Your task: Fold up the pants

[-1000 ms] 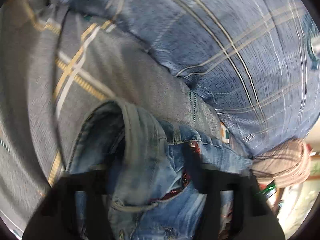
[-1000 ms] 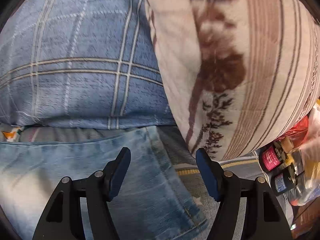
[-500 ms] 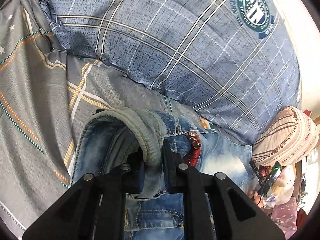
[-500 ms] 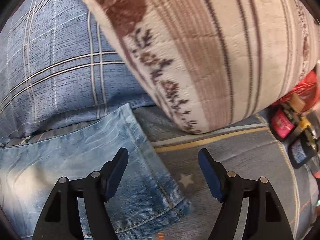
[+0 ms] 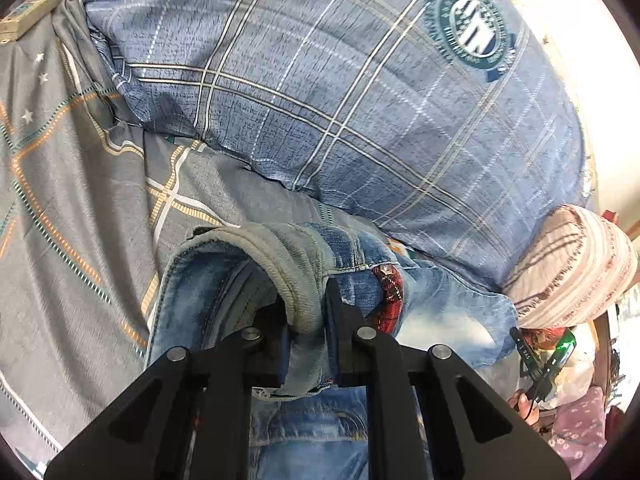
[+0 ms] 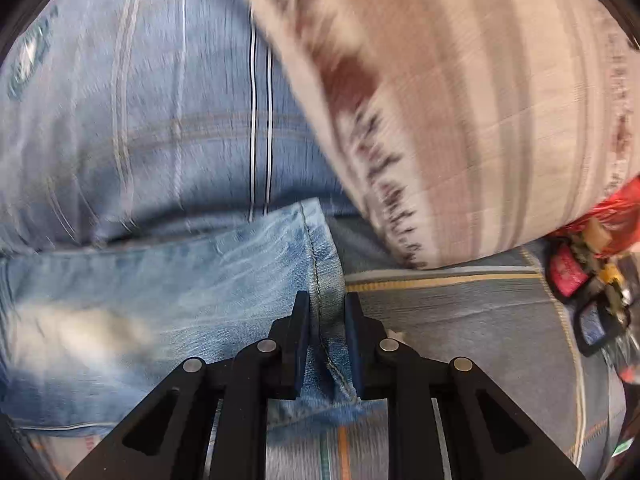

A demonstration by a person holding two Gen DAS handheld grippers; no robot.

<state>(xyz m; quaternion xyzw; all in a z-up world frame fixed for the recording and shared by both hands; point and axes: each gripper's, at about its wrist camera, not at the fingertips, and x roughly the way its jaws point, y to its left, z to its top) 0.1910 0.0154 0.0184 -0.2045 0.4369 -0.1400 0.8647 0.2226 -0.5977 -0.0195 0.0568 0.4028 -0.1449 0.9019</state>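
Light blue jeans [image 5: 440, 312] lie on a grey patterned bedsheet [image 5: 80, 220], with a red plaid lining [image 5: 388, 292] showing near the waist. My left gripper [image 5: 306, 316] is shut on the bunched waistband [image 5: 296, 272] and lifts it a little off the sheet. In the right wrist view the jeans [image 6: 160, 288] spread to the left. My right gripper [image 6: 326, 312] is shut on the hem edge [image 6: 320, 276] of a leg, right at the sheet [image 6: 460, 304].
A big blue plaid pillow [image 5: 360, 100] lies just behind the jeans, also in the right wrist view [image 6: 140, 120]. A beige striped pillow [image 6: 460, 100] lies at the right. Red and black clutter [image 6: 588, 264] sits at the bed's right edge.
My left gripper closed on the waistband and lifted it. My right gripper moved onto the leg's hem and closed on it within the last half second.
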